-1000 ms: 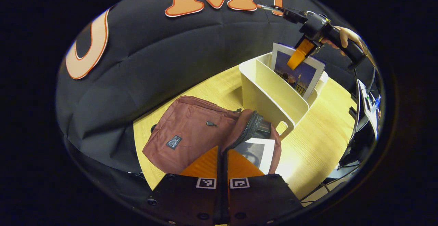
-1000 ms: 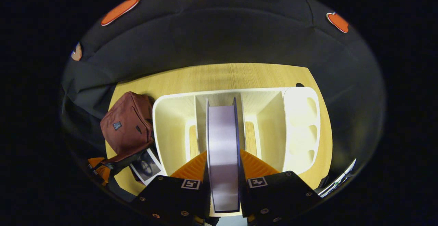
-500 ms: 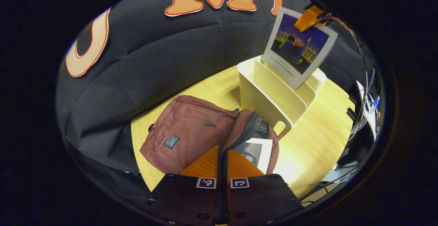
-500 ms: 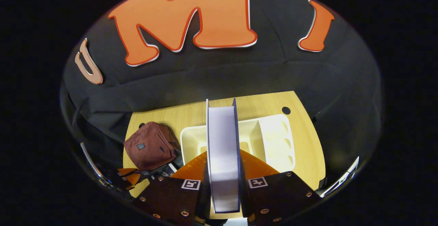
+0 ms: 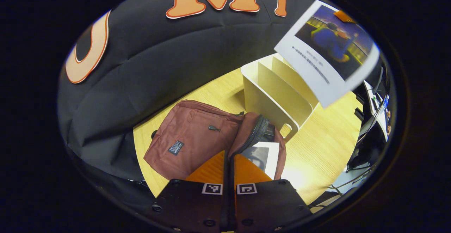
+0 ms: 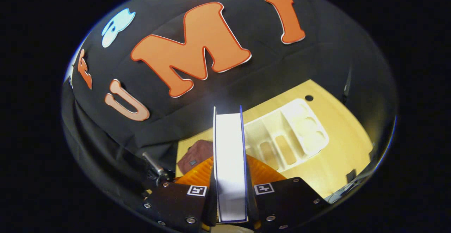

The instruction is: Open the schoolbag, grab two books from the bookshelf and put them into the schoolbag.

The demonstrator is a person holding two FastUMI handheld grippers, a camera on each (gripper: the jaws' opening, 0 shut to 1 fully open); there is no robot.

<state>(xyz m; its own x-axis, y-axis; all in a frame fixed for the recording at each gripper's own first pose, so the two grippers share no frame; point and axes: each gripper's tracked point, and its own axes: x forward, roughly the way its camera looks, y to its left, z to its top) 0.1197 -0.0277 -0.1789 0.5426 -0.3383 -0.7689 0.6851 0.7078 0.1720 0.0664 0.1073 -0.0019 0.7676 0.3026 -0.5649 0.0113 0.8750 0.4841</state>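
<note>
My right hand-held gripper (image 6: pixel 230 176) is clamped on the second book (image 6: pixel 229 162), both fingers pressed to its covers, page edges facing the camera and its long axis running straight out along the fingers toward 12 o'clock. In the left gripper view that book (image 5: pixel 326 49) hangs in the air at 2 o'clock, above the bookshelf (image 5: pixel 278 92), cover tilted toward me

My left hand-held gripper (image 5: pixel 229 166) sits low at 6 o'clock with its fingers drawn together at the bag's zipper flap; I judge it is pinching the flap to hold the mouth open, though I cannot tell for sure that cloth lies between them. The schoolbag (image 5: pixel 197 138) lies on the table (image 5: pixel 324 148), mouth gaping toward 3 o'clock, one book (image 5: pixel 266 155) already partly inside

From the right gripper view the bag (image 6: pixel 195 153) is down at 8 o'clock, partly hidden behind the book, and the shelf (image 6: pixel 289 134) at 2 o'clock. So the carry, as I judge it, goes down and toward 8 o'clock, and the book's long axis has to swing round to slide into the mouth beside the first. The right hand does the carrying; the left is nearer the bag
</note>
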